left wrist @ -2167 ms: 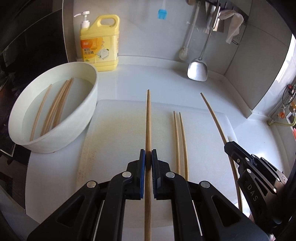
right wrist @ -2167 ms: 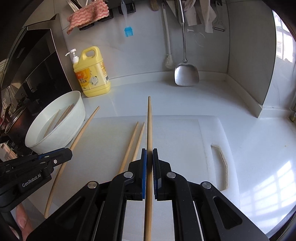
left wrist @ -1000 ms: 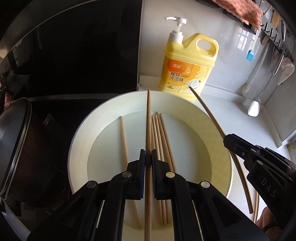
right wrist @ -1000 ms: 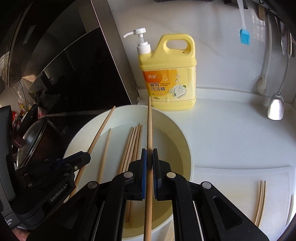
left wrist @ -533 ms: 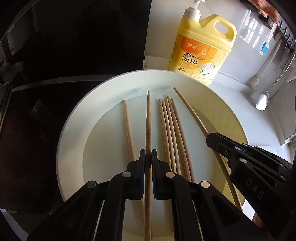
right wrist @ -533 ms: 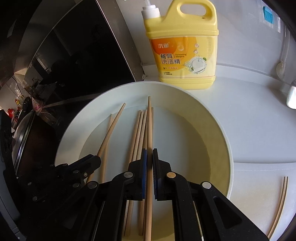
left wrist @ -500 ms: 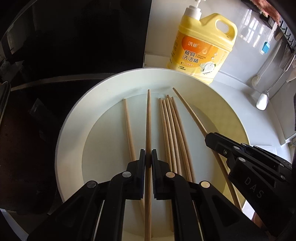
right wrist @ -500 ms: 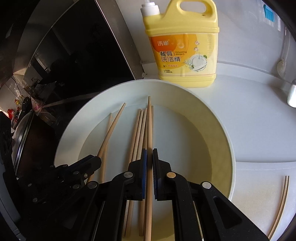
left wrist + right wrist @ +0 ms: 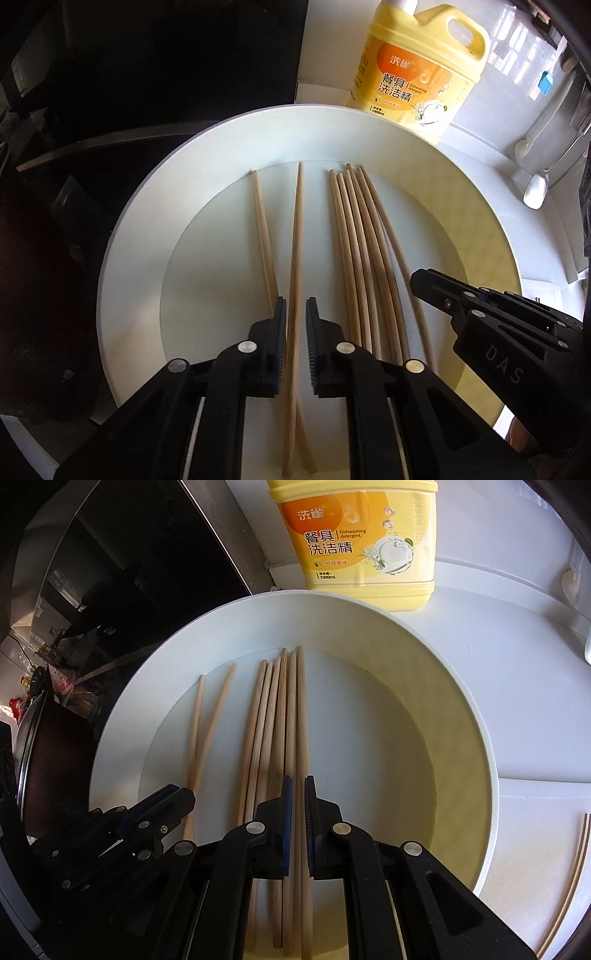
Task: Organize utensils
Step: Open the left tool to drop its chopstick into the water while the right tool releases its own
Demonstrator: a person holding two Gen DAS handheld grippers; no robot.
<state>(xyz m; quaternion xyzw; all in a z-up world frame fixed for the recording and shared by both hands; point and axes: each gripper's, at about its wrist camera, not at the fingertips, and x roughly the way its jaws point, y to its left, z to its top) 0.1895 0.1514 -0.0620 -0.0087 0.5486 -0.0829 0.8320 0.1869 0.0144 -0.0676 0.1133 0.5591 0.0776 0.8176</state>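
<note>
Left gripper [image 9: 295, 317] just opening, releasing chopstick [image 9: 294, 258] into bowl [image 9: 122, 236]; right gripper [image 9: 298, 794] clenching another chopstick [image 9: 302, 720], risking crossing pile if dropped crooked.
</note>
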